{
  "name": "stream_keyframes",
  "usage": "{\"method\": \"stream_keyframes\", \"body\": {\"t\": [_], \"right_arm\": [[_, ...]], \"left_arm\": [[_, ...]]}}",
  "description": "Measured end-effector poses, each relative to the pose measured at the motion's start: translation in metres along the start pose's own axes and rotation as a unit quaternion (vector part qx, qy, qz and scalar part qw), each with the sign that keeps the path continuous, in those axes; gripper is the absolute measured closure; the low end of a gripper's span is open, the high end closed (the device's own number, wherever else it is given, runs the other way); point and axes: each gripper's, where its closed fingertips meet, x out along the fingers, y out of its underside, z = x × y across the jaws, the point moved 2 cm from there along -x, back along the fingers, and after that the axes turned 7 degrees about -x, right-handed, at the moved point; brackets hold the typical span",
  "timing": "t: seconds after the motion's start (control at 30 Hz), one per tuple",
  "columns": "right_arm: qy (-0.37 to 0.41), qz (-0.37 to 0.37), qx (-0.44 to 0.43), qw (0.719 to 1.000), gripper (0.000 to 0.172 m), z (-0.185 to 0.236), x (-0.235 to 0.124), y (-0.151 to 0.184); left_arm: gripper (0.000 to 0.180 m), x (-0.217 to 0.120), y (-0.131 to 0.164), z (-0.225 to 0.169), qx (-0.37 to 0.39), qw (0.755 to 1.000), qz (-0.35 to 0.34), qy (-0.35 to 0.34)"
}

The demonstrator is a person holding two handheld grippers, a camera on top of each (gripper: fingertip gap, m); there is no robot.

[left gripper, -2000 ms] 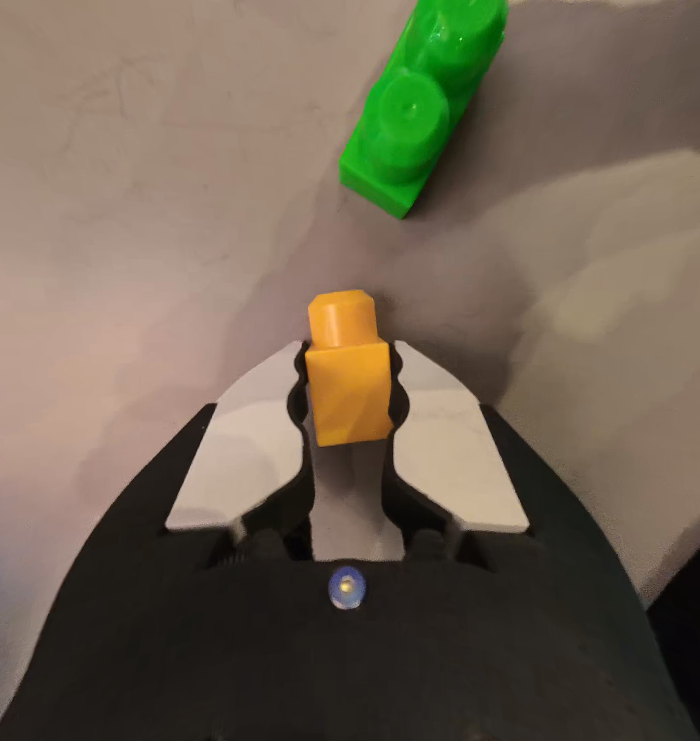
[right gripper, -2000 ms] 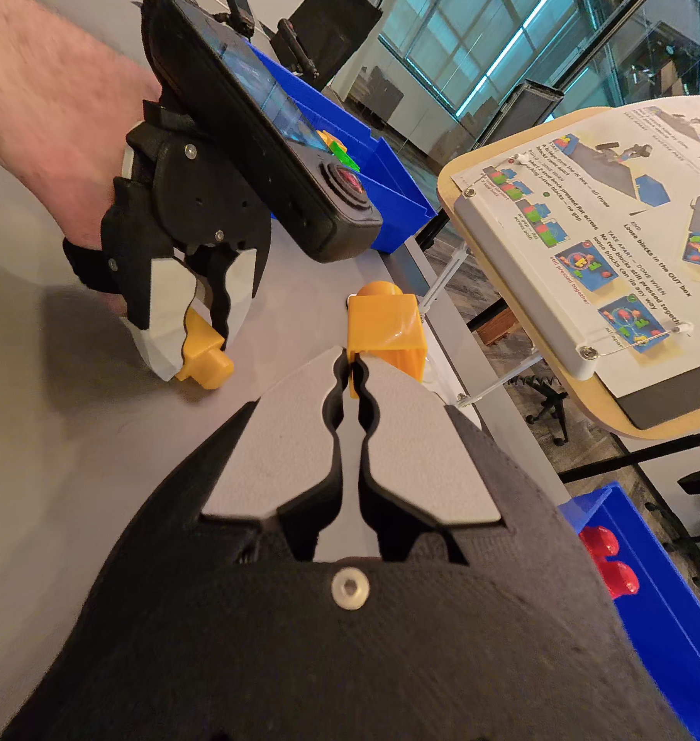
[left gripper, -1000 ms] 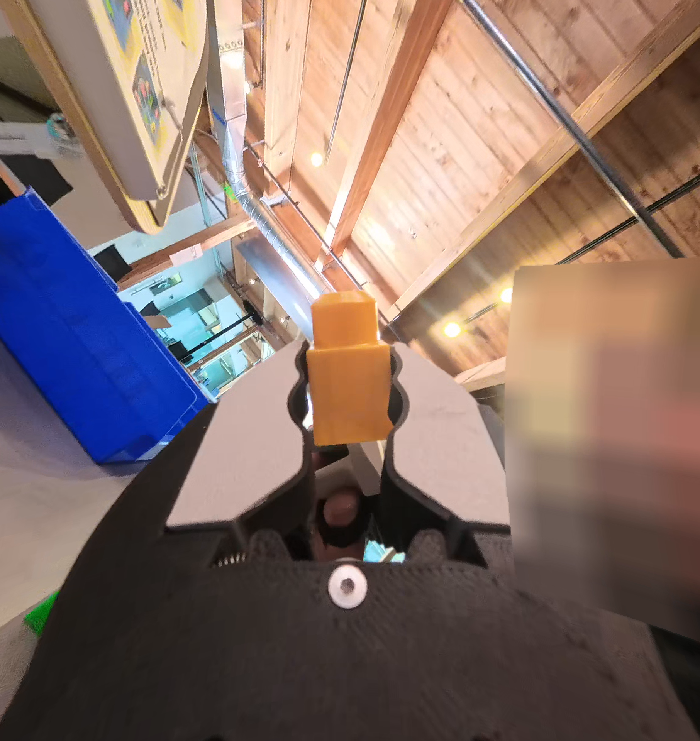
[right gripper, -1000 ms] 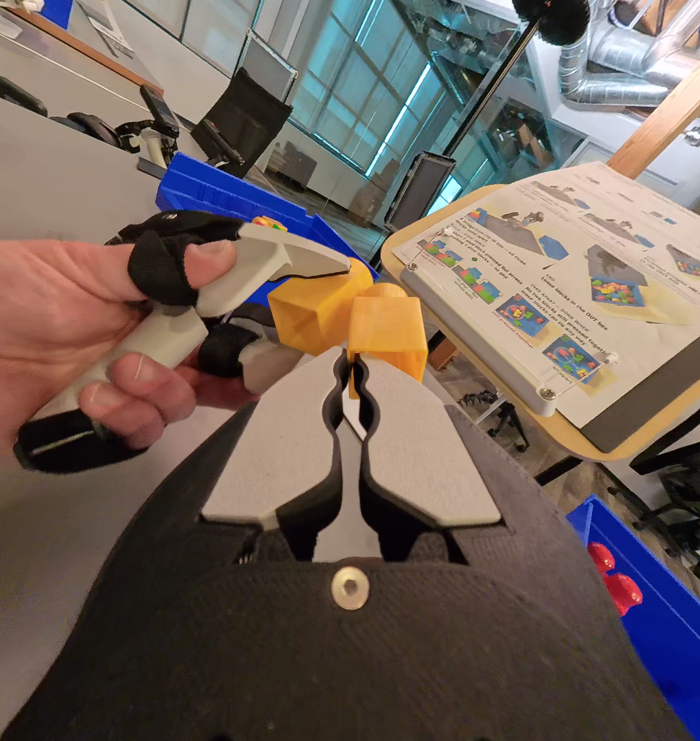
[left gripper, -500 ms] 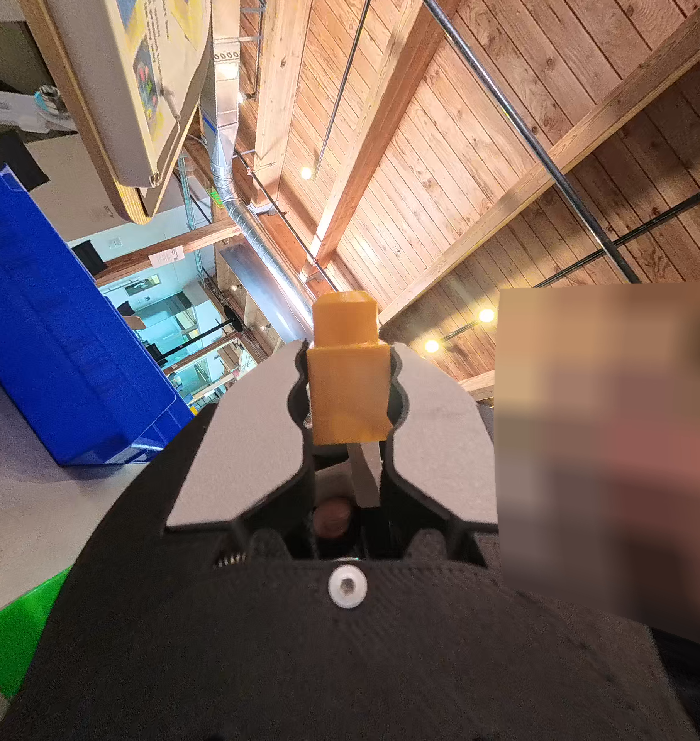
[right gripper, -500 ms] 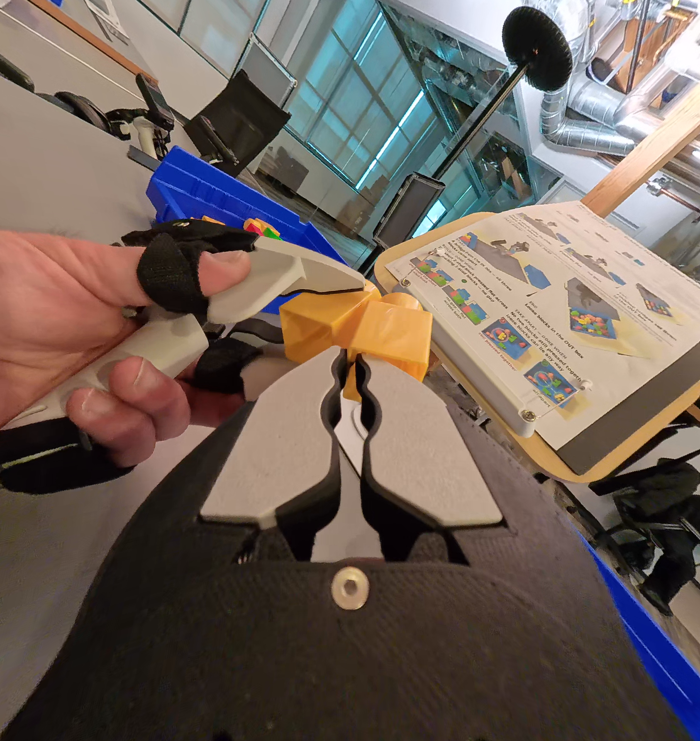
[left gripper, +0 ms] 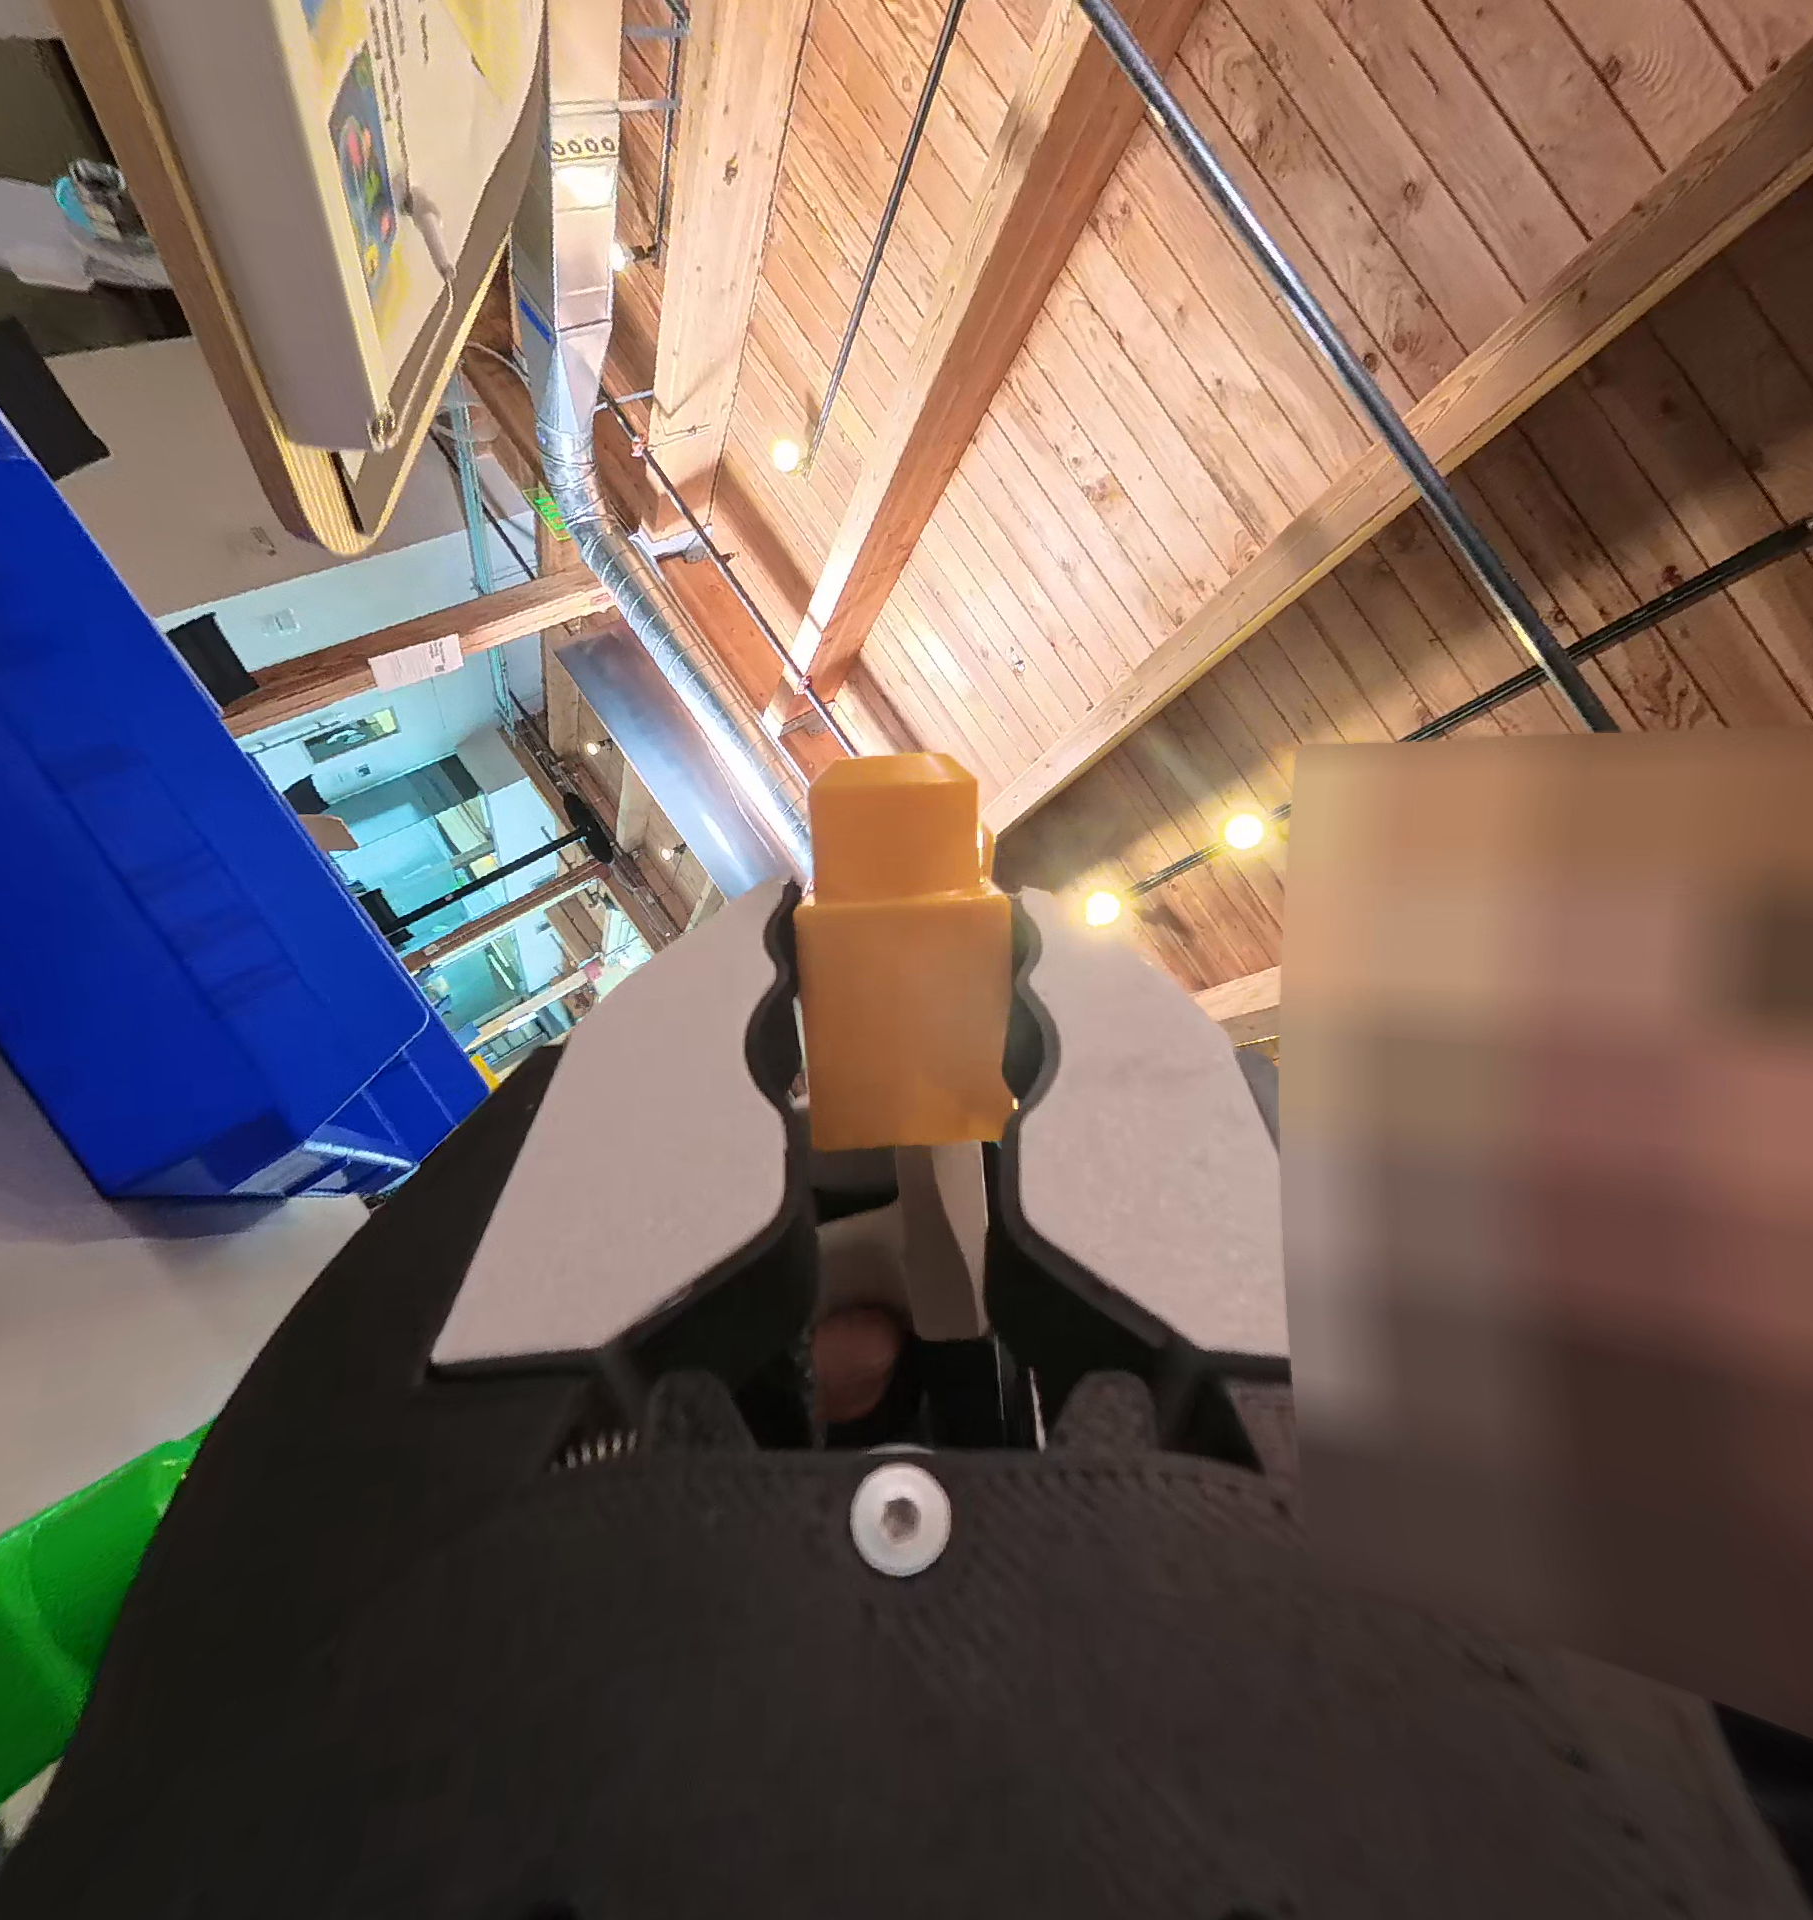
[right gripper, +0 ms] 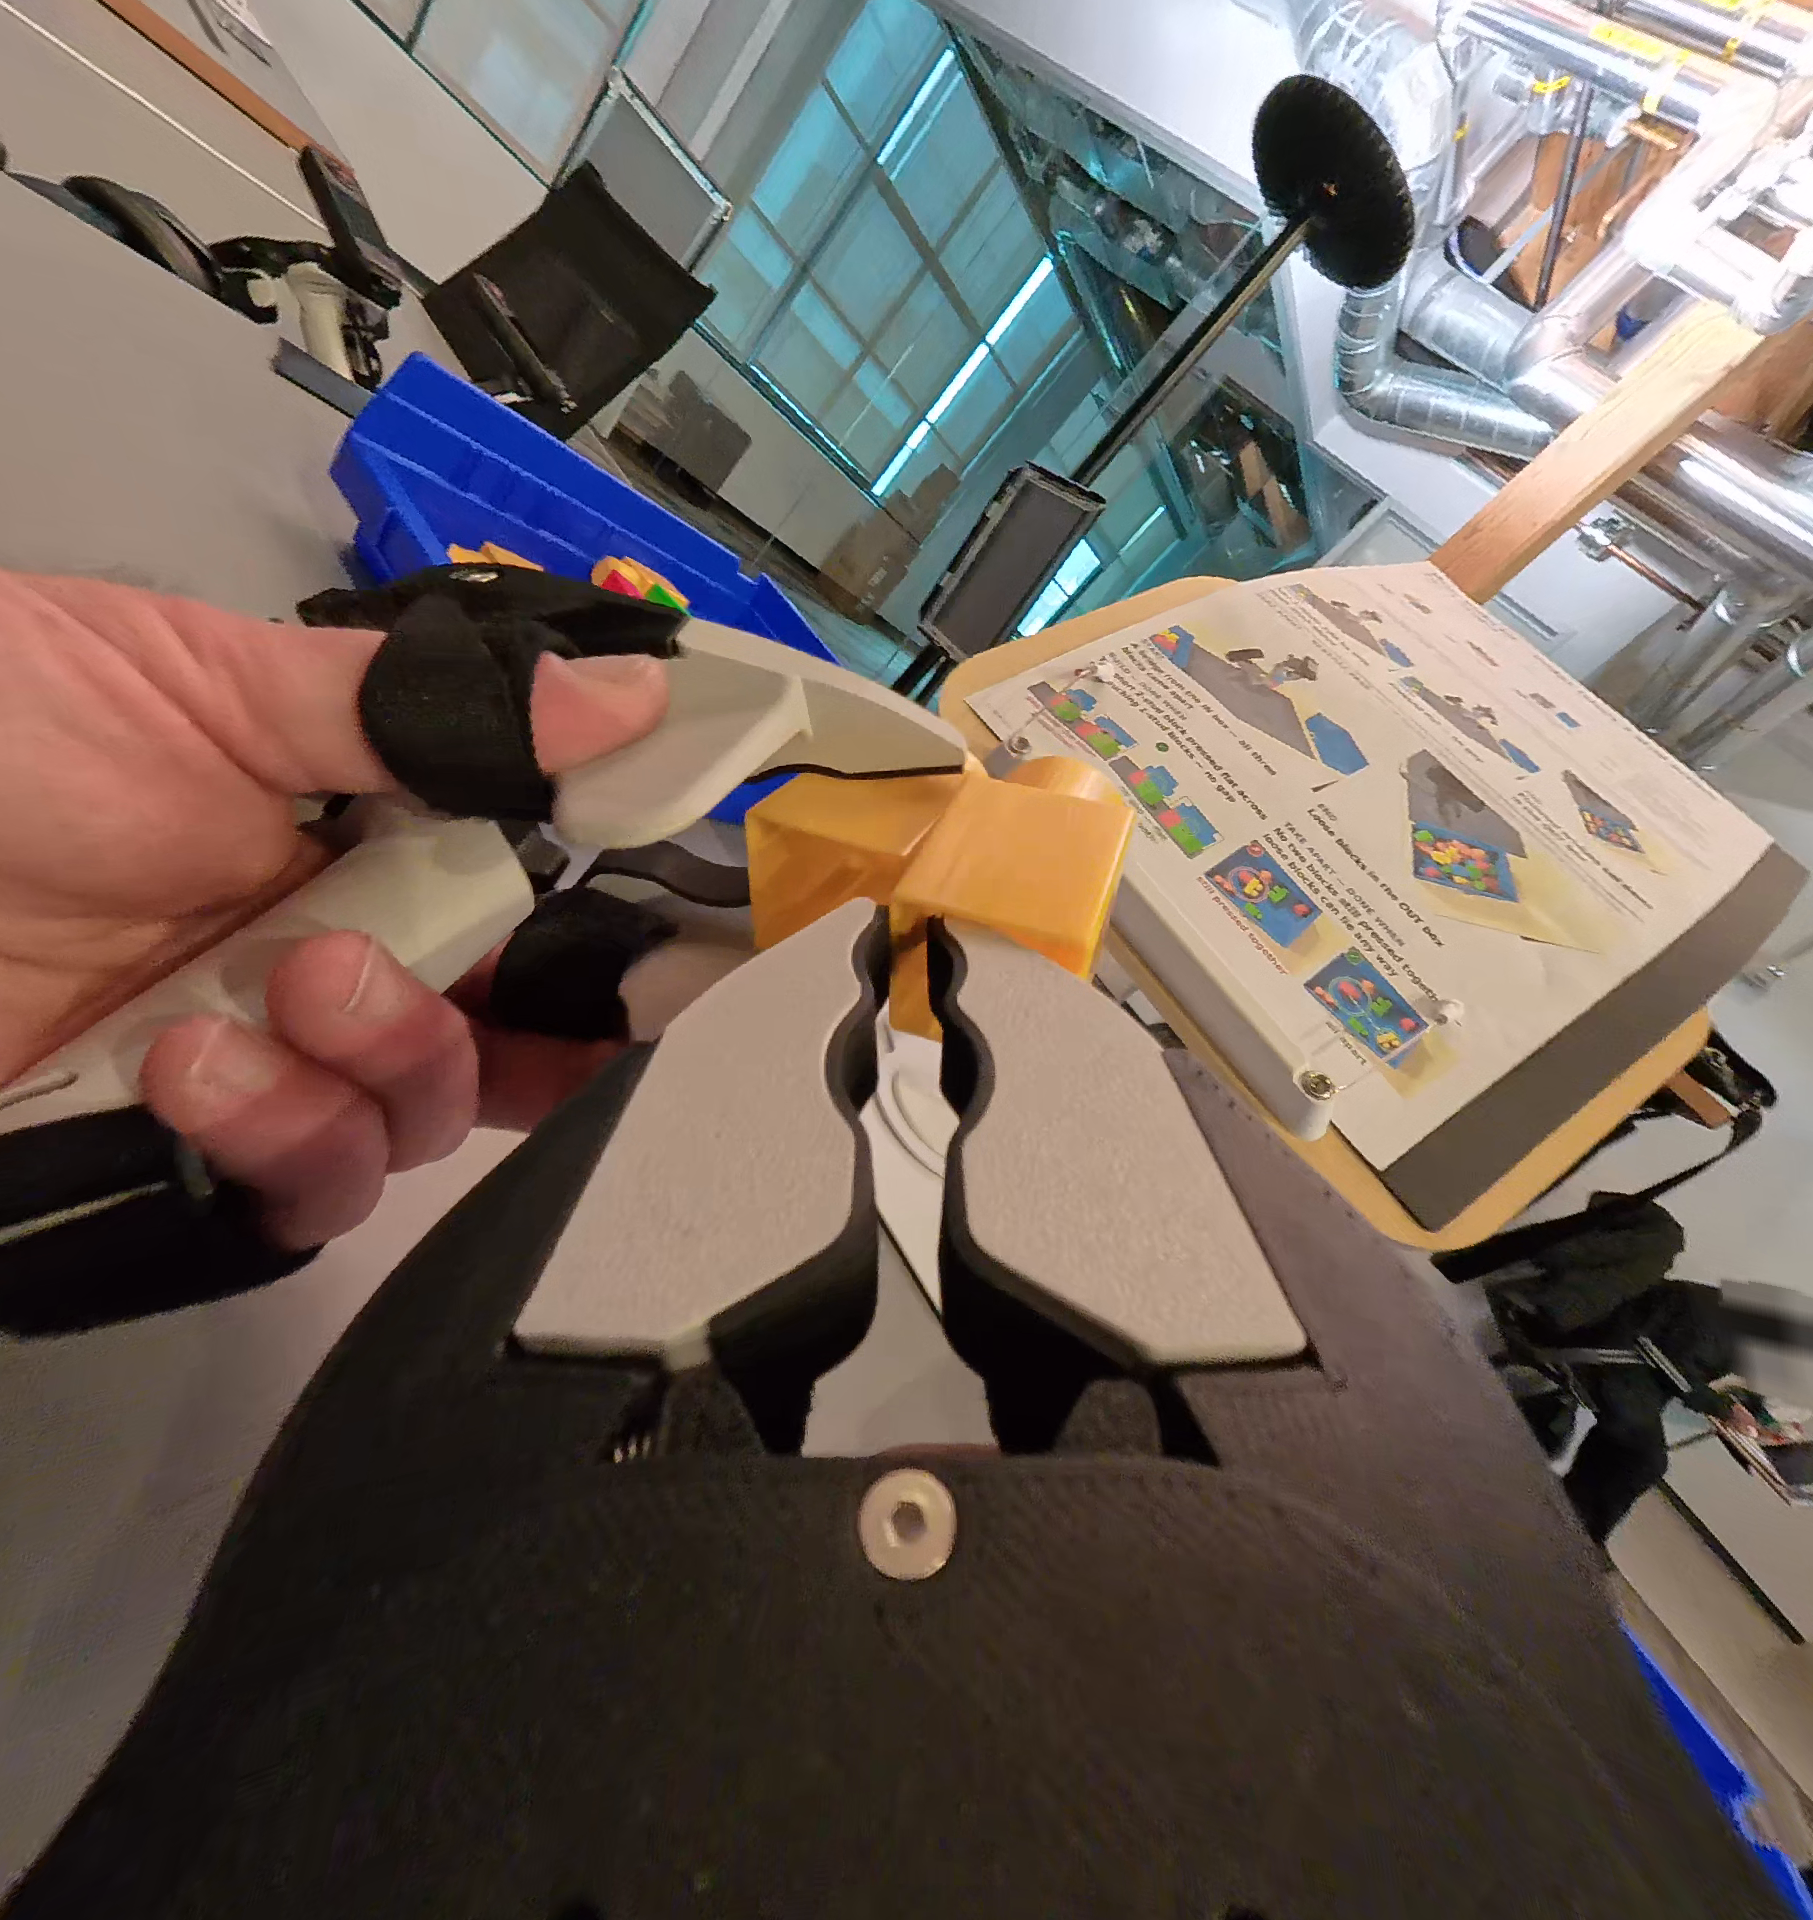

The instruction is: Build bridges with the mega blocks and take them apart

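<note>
Two orange blocks meet at frame centre: the left tool [left gripper: 902, 997] clamps one orange block [left gripper: 902, 987] by its sides, the right tool [right gripper: 907, 966] pinches the other block's [right gripper: 1016, 873] thin wall.

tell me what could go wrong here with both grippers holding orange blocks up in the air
1. The right gripper pinches only a thin edge of its orange block, so a push from the other block could twist it loose.
2. The left gripper's block meets it at an angle, so the two may jam rather than seat.
3. Both are held off the table; a dropped block could bounce away.
</note>
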Motion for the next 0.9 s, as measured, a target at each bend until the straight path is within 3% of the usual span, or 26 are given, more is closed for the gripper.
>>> {"method": "stream_keyframes", "body": {"t": [0.6, 0.77, 0.9], "right_arm": [[0.023, 0.034, -0.019, 0.999, 0.166, -0.014, -0.001, 0.007], [-0.018, -0.007, 0.02, 1.0, 0.167, -0.014, -0.01, 0.002], [-0.102, -0.046, 0.051, 0.992, 0.167, -0.005, -0.02, 0.004]], "left_arm": [[0.144, 0.008, 0.024, 0.004, -0.008, 1.0, 0.012, 0.009], [0.134, -0.009, 0.01, -0.002, 0.041, 0.999, 0.02, -0.009], [0.129, -0.023, -0.011, -0.007, 0.105, 0.992, 0.049, -0.047]]}}
